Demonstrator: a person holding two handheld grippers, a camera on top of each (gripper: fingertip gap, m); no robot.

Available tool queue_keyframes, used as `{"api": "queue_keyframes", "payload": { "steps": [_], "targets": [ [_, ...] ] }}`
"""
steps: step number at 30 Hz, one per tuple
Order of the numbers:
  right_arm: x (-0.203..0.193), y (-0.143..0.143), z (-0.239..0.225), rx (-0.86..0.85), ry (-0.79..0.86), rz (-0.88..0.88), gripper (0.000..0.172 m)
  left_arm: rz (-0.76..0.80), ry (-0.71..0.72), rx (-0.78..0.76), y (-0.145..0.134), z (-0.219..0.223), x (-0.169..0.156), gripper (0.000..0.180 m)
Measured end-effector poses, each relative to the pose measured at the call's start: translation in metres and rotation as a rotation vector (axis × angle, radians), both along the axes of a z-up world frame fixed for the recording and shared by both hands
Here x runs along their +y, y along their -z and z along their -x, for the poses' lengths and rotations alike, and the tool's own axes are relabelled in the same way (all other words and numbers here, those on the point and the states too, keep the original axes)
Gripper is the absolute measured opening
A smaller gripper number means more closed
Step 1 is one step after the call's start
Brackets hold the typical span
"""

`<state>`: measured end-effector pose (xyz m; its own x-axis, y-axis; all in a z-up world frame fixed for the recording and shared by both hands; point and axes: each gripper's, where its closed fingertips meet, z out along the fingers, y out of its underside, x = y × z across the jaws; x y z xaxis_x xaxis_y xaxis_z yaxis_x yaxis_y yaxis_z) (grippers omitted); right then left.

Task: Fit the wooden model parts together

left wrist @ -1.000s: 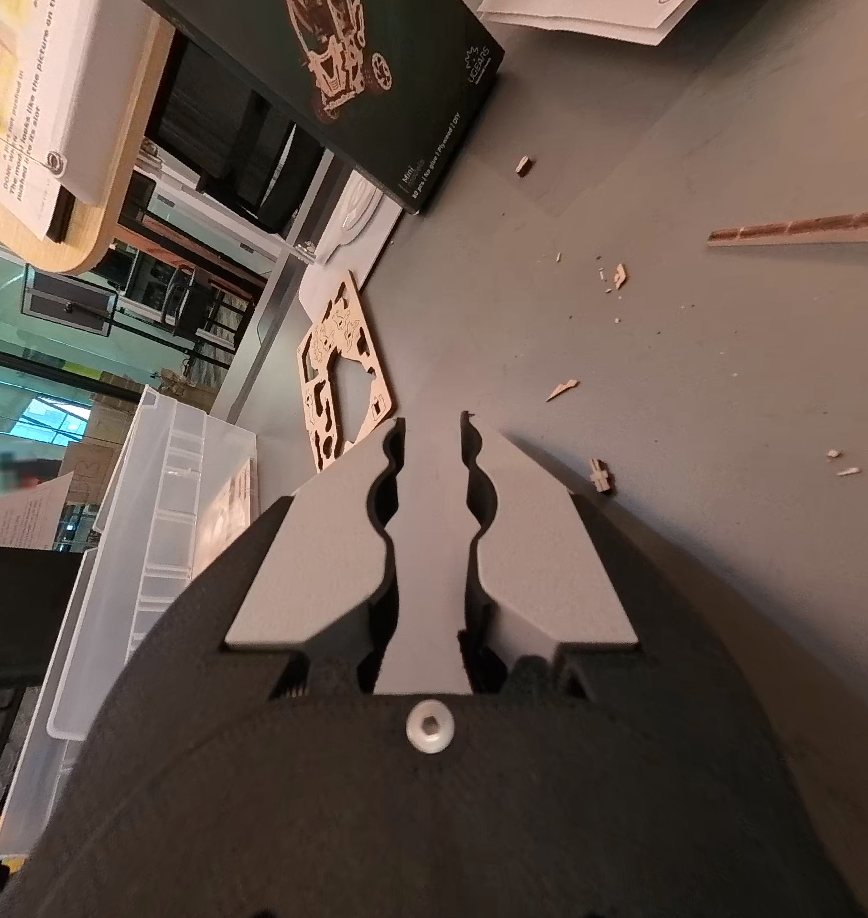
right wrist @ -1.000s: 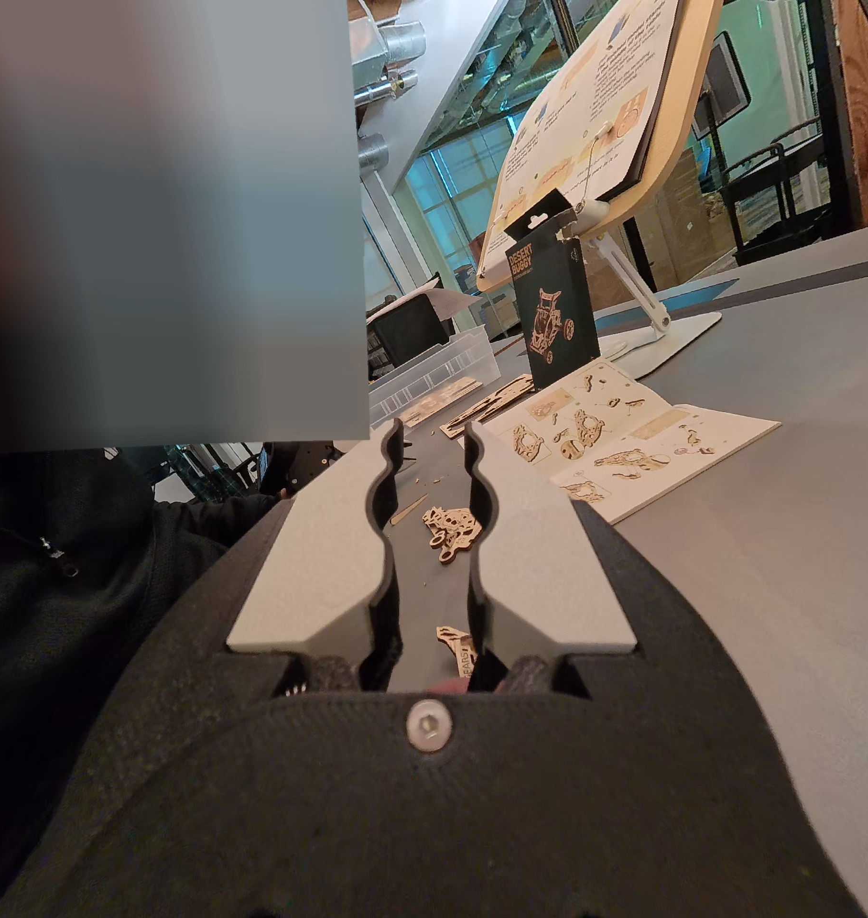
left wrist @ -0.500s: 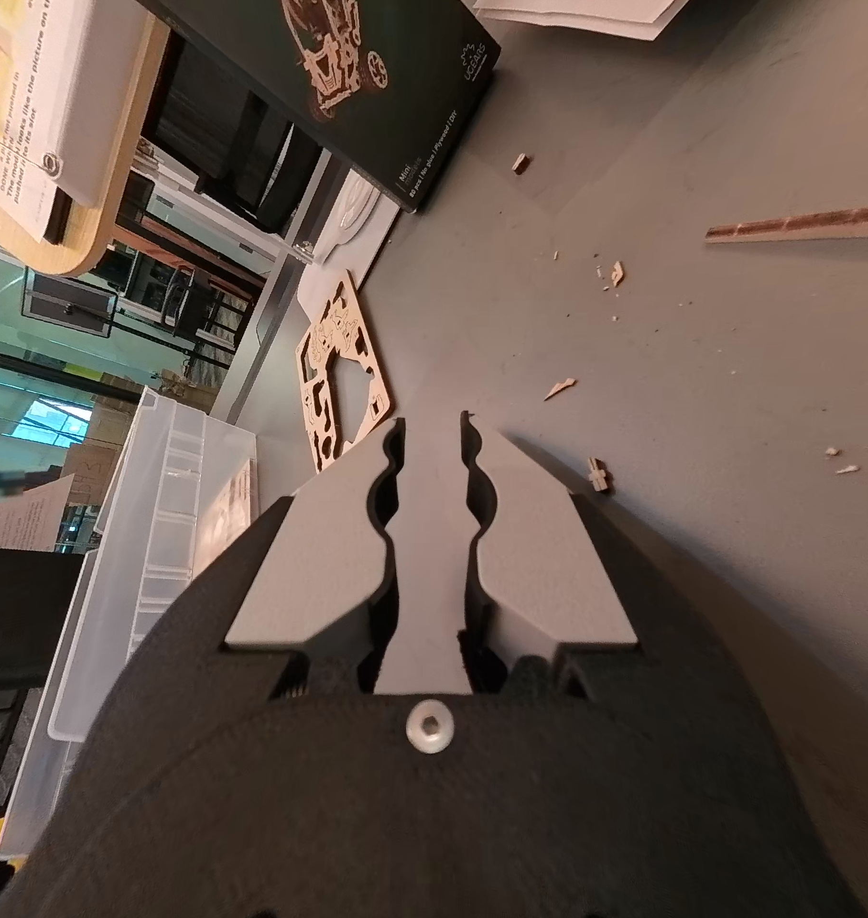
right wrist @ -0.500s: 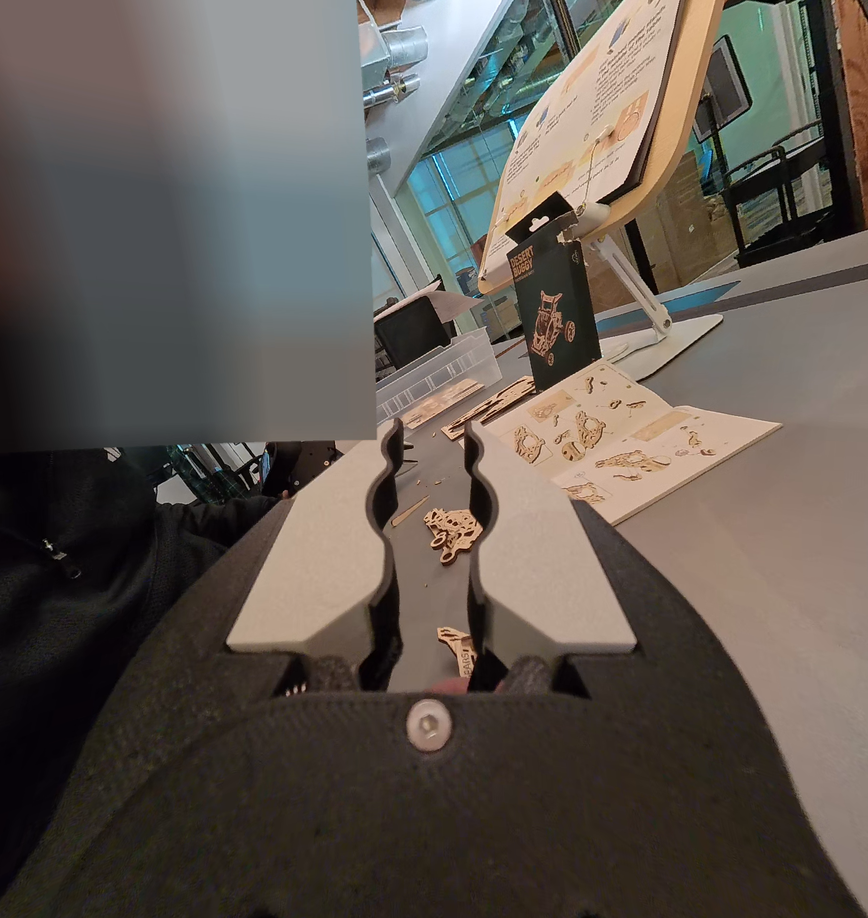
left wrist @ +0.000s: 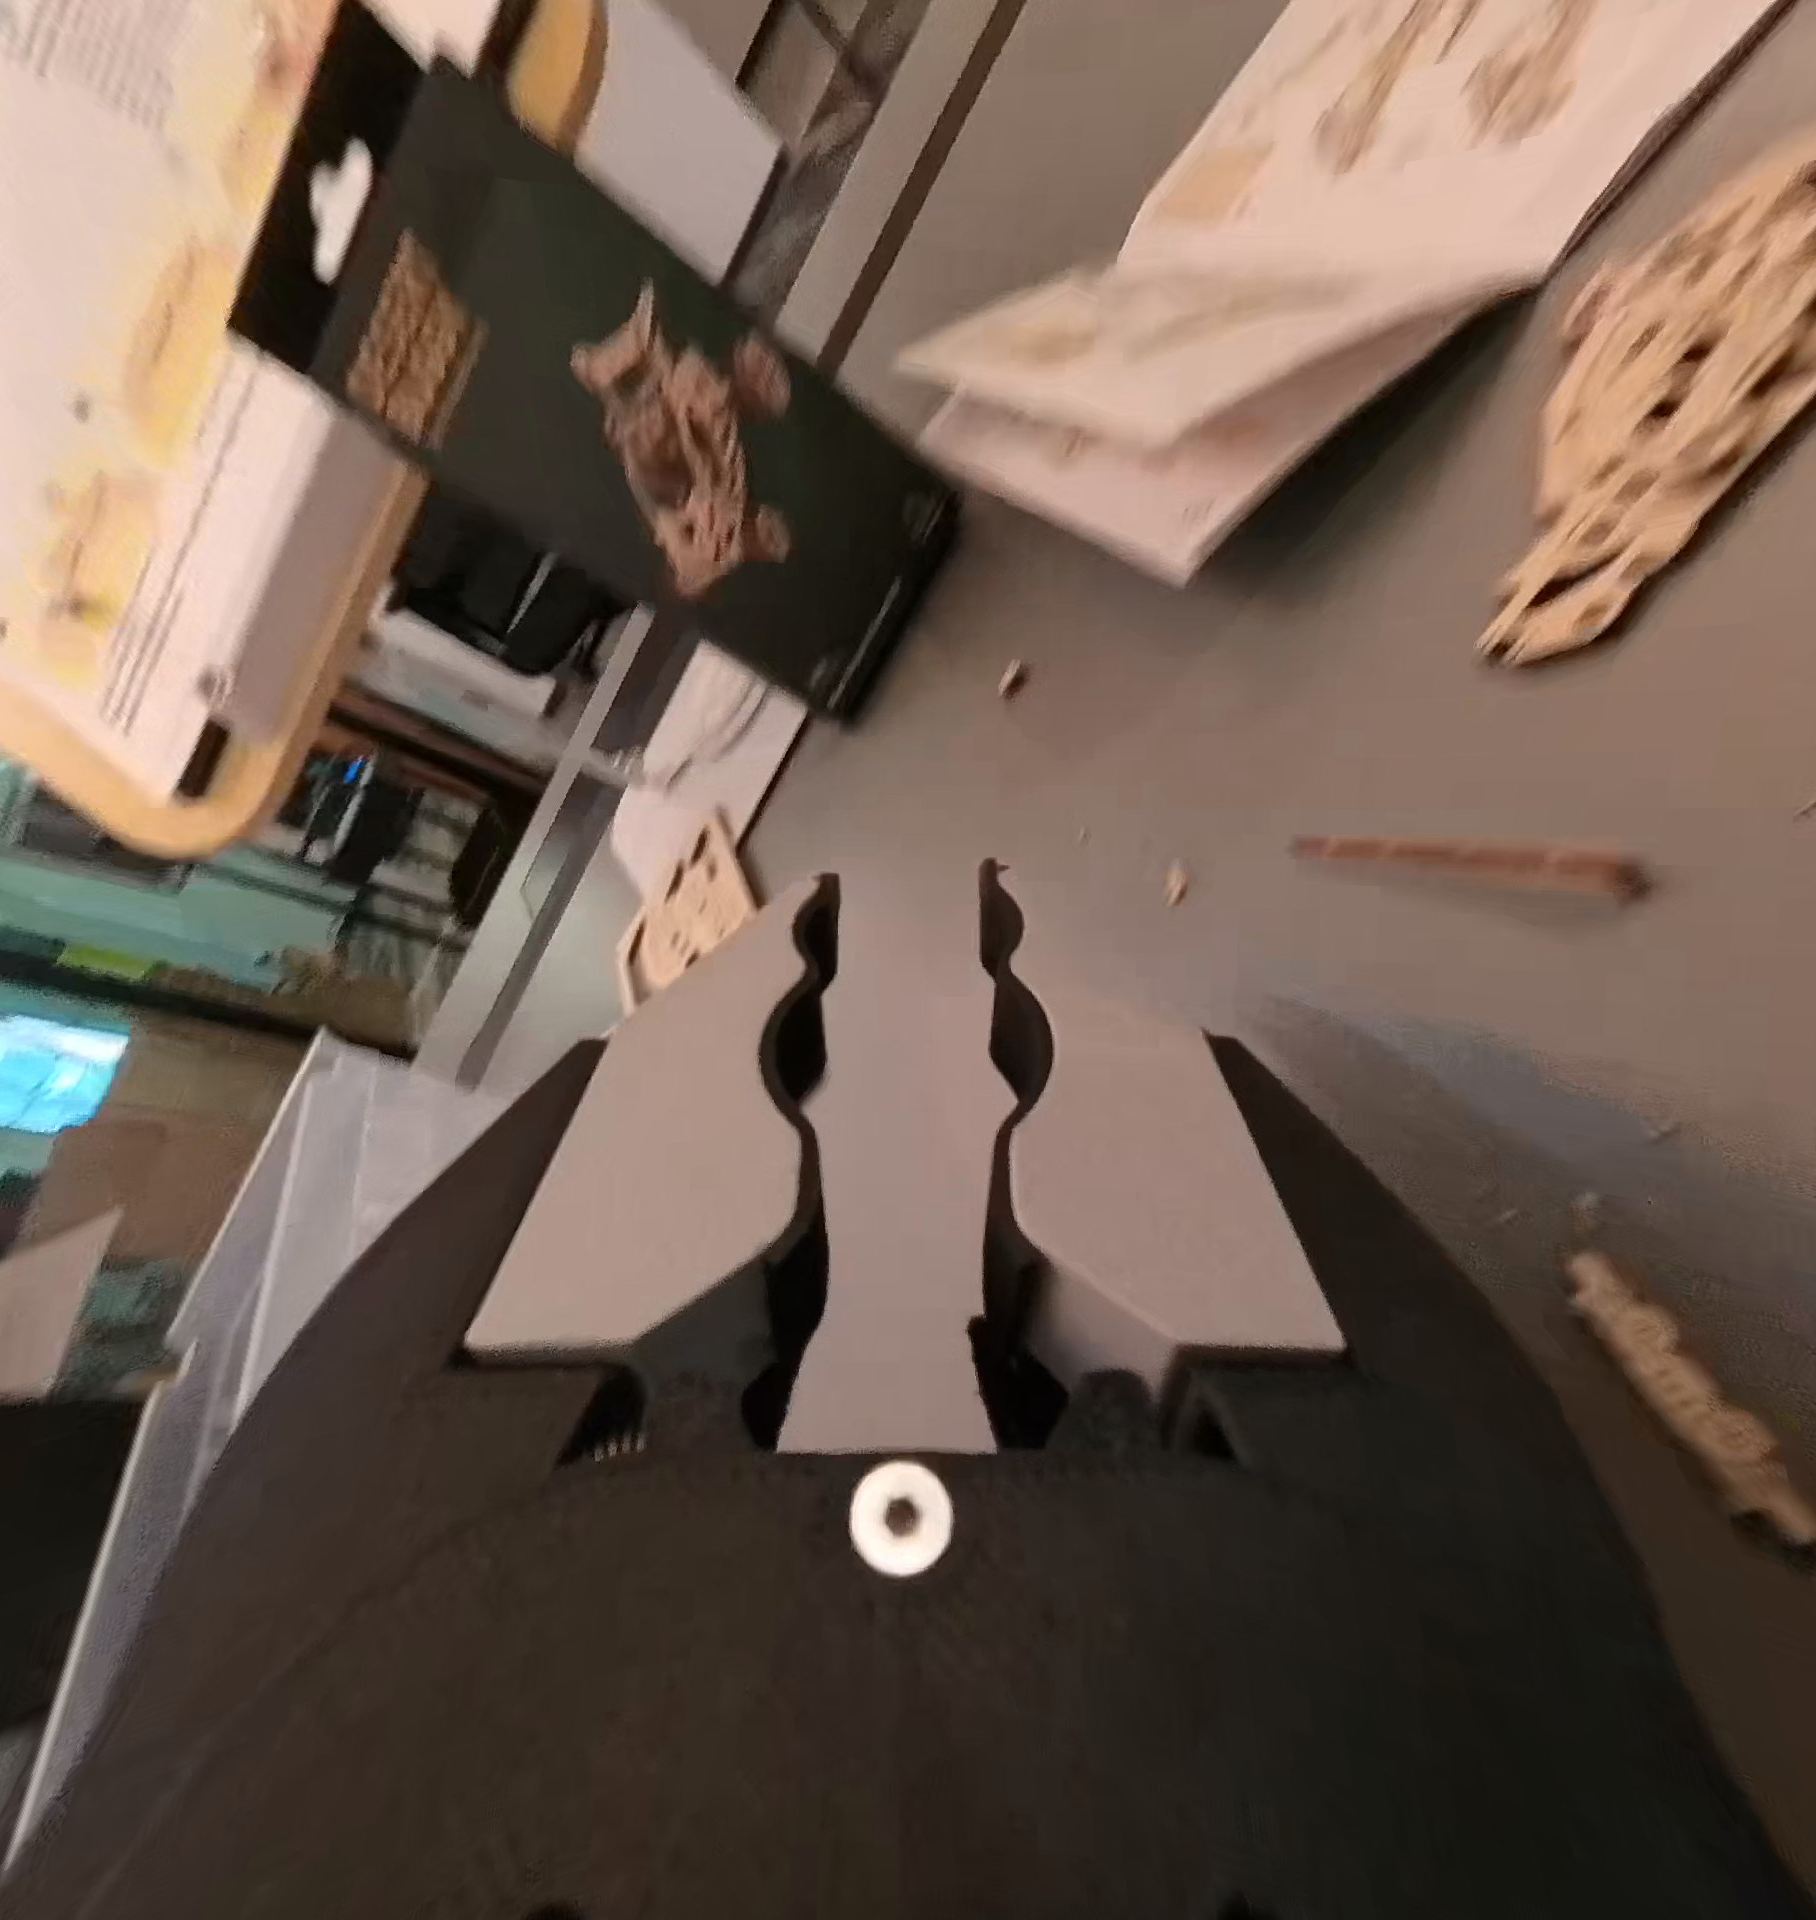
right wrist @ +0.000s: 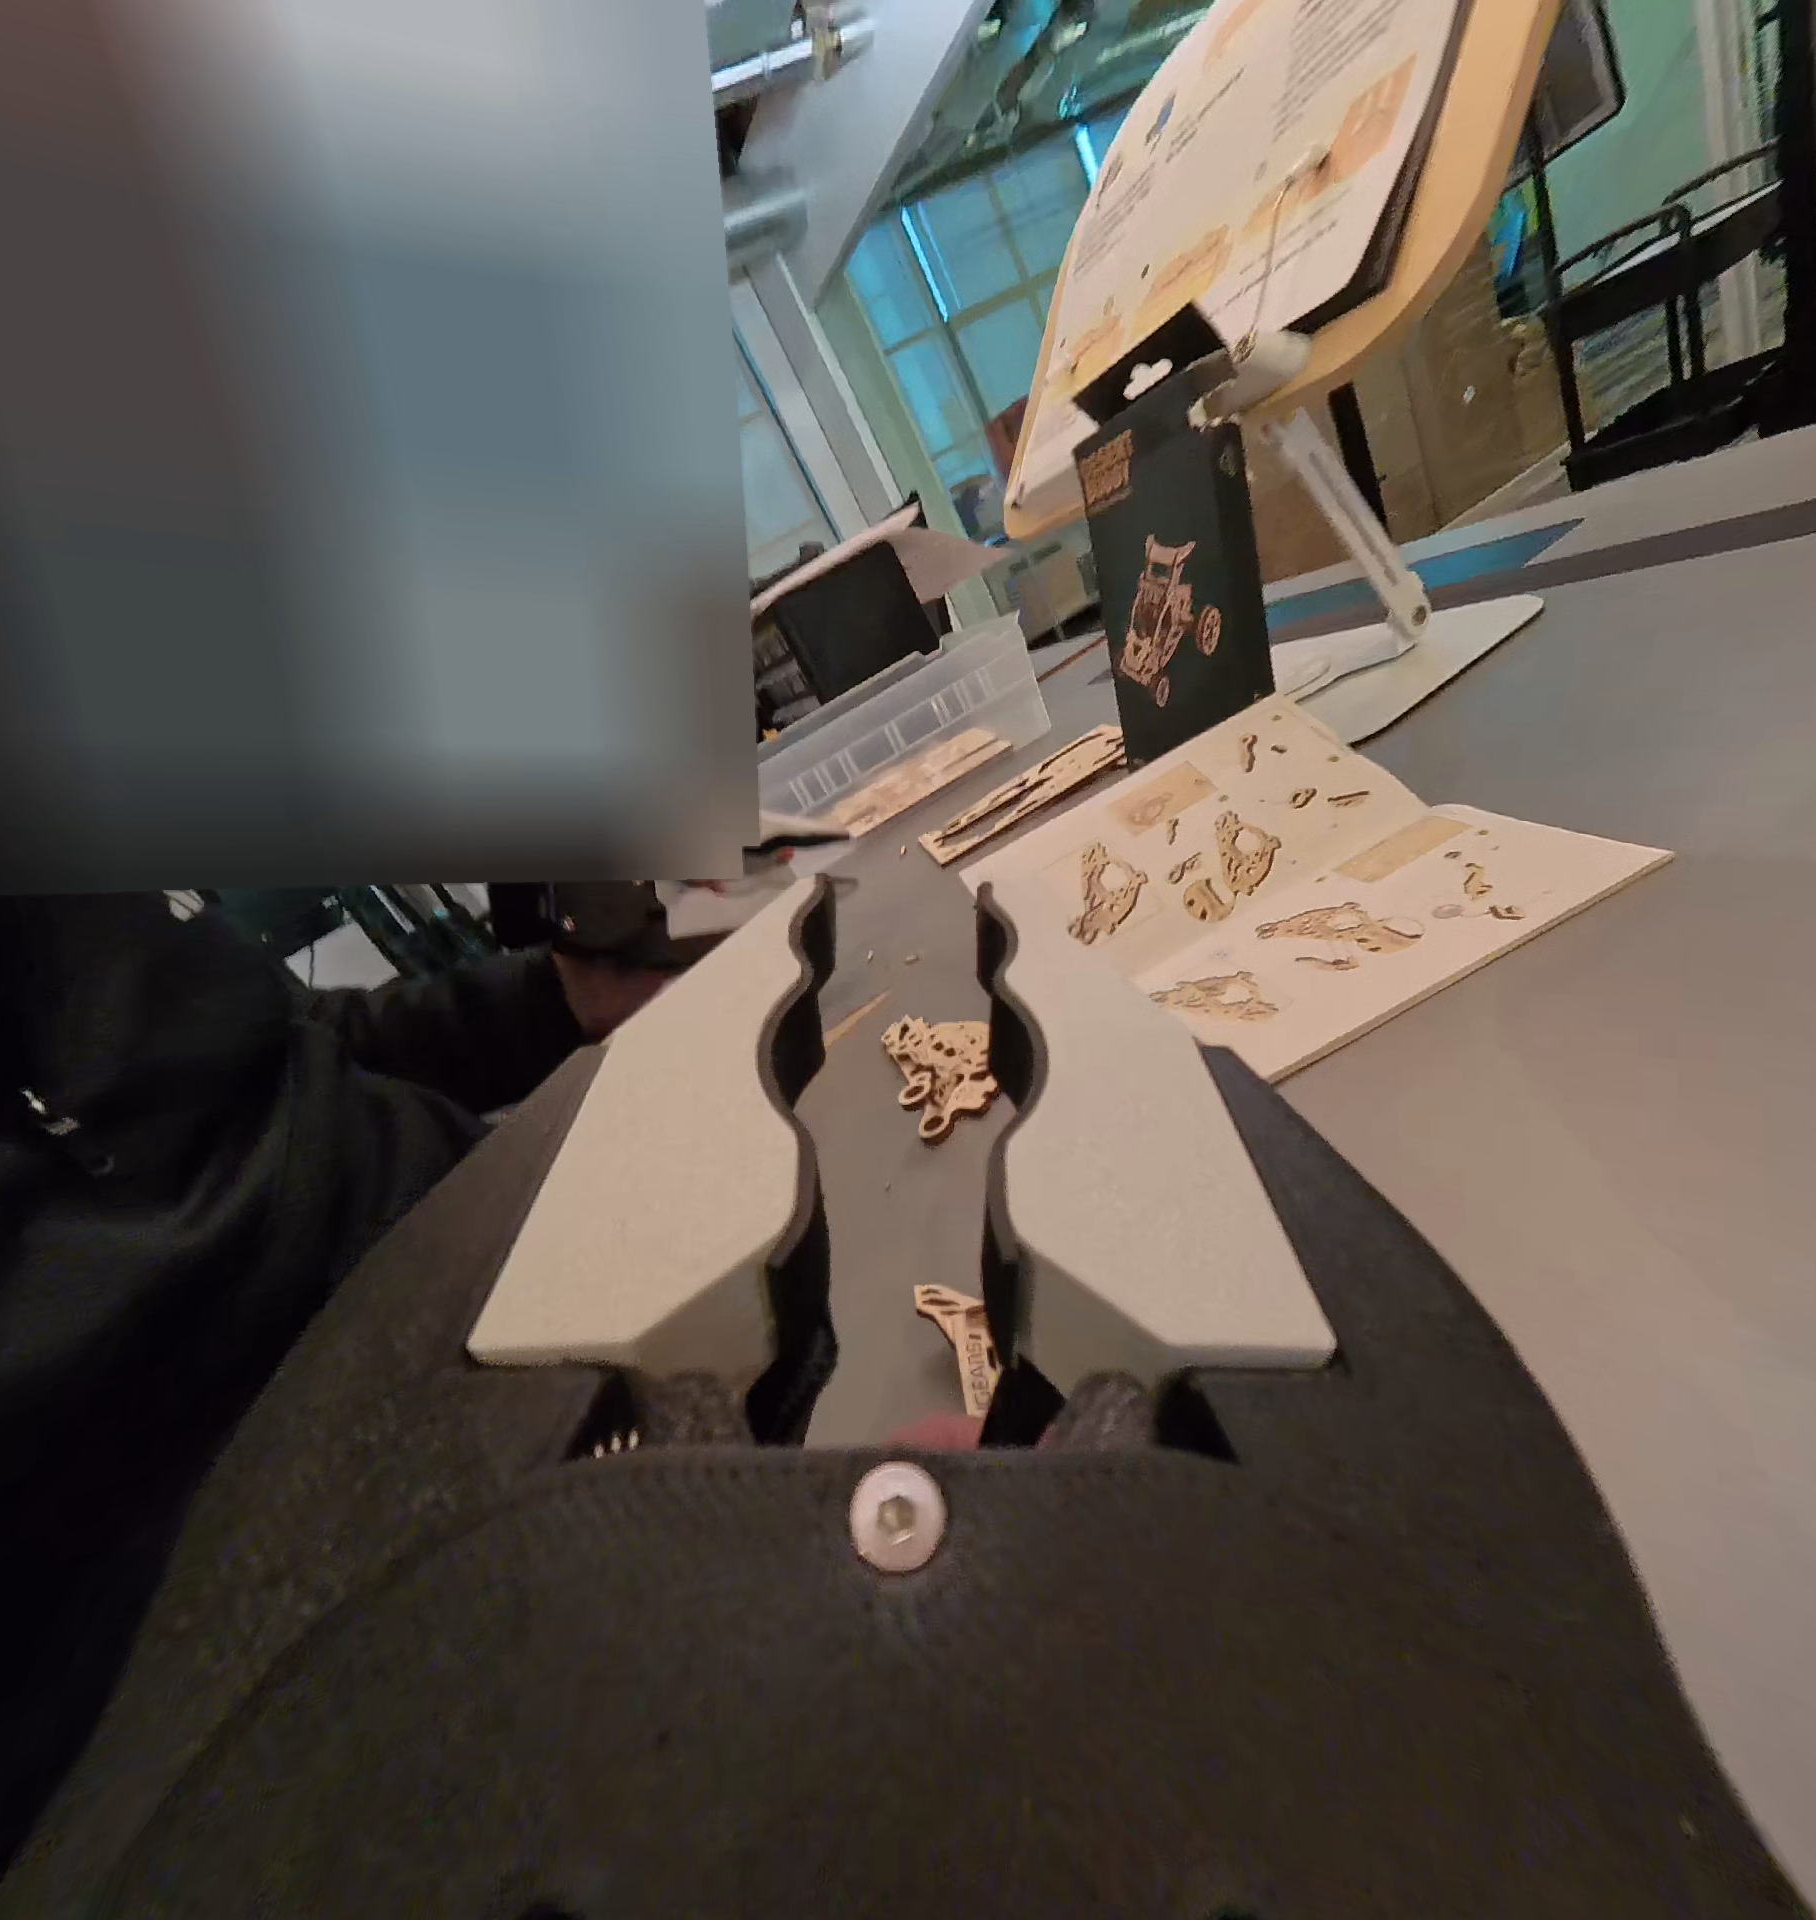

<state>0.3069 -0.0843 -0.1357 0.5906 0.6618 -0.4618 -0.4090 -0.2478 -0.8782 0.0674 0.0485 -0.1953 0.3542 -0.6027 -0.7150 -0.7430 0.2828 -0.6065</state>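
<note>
- While the left wrist view is smeared with blur, the left gripper [left wrist: 909,883] shows plainly at centre frame, its two grey fingers [left wrist: 675,1164] parted by a narrow gap with only bare grey surface [left wrist: 1247,727] showing between them; it has hold of nothing.
- In that view a pierced wooden sheet [left wrist: 691,914] lies just left of the fingertips, a larger wooden model piece [left wrist: 1693,416] lies at the upper right, a thin wooden strip [left wrist: 1465,868] sits right of centre, and a small lettered wooden part [left wrist: 1693,1408] rests at the lower right.
- A dark box [left wrist: 613,468] lies across the upper left, and an open instruction booklet [left wrist: 1299,291] lies at upper centre.
- In the right wrist view the right gripper [right wrist: 904,894] is likewise slightly parted and grips nothing.
- Seen through its gap, a partly assembled wooden model [right wrist: 940,1075] lies on the surface at centre frame, apart from both pads, and a small flat wooden part [right wrist: 961,1330] lies lower down, near the finger roots.
- The booklet spreads across the right middle, the dark box stands upright above it, and a clear plastic tray [right wrist: 914,717] sits left of the box.
</note>
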Motion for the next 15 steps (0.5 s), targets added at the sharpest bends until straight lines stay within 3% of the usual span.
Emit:
{"api": "queue_keyframes", "payload": {
  "steps": [5, 10, 15],
  "targets": [
    [-0.003, 0.024, 0.042, -0.279, -0.094, 0.07, 0.025, 0.236, 0.202, 0.026, 0.006, -0.052, -0.028, 0.028],
    [0.005, 0.042, 0.077, -0.641, -0.149, 0.113, 0.017, 0.311, 0.303, 0.092, 0.019, -0.078, -0.039, 0.028],
    [0.026, 0.065, 0.103, -0.882, -0.236, 0.172, 0.013, 0.375, 0.336, 0.174, 0.044, -0.087, -0.041, 0.03]
  ]
}}
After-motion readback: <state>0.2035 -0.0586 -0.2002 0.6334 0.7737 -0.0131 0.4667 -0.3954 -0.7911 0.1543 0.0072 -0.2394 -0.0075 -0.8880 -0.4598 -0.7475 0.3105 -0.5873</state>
